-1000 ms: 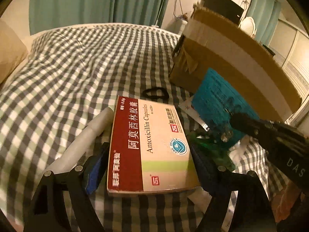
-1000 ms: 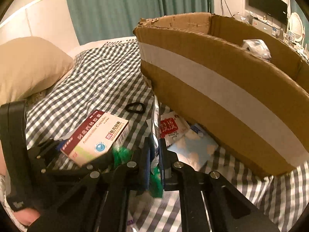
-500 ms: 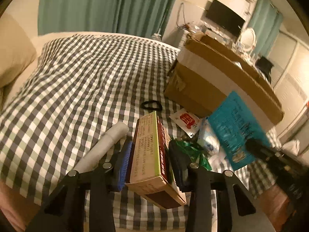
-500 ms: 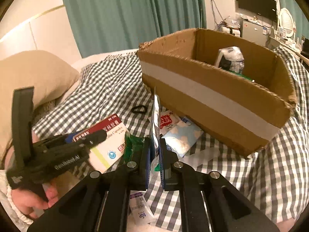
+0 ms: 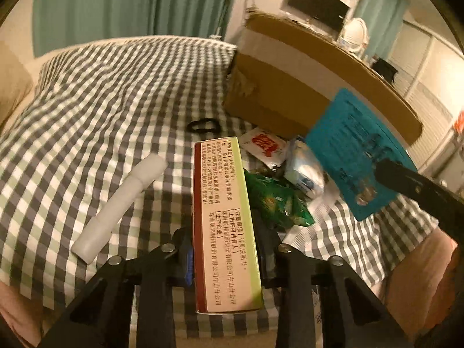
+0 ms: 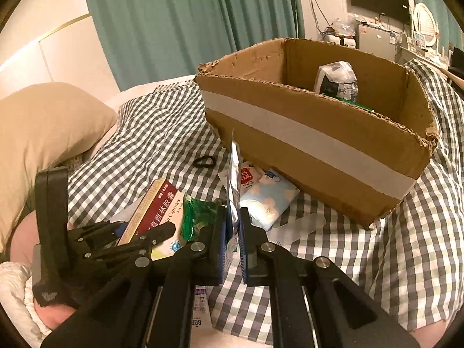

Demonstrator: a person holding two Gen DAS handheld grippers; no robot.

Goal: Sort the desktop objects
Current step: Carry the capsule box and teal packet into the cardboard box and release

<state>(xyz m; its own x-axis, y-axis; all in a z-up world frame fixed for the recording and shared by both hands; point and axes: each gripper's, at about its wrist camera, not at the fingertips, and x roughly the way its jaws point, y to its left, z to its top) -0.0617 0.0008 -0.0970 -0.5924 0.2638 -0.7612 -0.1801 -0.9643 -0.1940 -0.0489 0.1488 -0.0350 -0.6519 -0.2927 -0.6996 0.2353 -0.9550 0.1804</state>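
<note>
Clamping the medicine box (image 5: 224, 226) on its two broad faces, the left gripper (image 5: 224, 256) presents one narrow printed edge to the left wrist camera; gripping across the thin dimension is judged to suit the limited jaw travel and to keep the carton from pivoting. In this view the carton sits short of the cardboard box (image 5: 290, 87), above the checked cloth (image 5: 95, 110), with a white tube (image 5: 121, 203) lying on the cloth farther from the cardboard box than the carton. A green packet (image 5: 275, 200), a red-and-white sachet (image 5: 264, 145) and a black hair tie (image 5: 203, 126) lie between the carton and the cardboard box wall. The teal foil pouch (image 5: 356, 150) hangs in front of that wall, pinched by the right tool. From the right wrist camera, the right gripper (image 6: 232, 242) is pressed together on the foil pouch (image 6: 234, 179), seen edge-on and upright, a hold that likely keeps the limp sheet from folding. The cardboard box (image 6: 313, 133) stands open-topped just beyond, already containing a wrapped item (image 6: 336, 81); both held objects are short of its rim, apparently staged for deposit.
</note>
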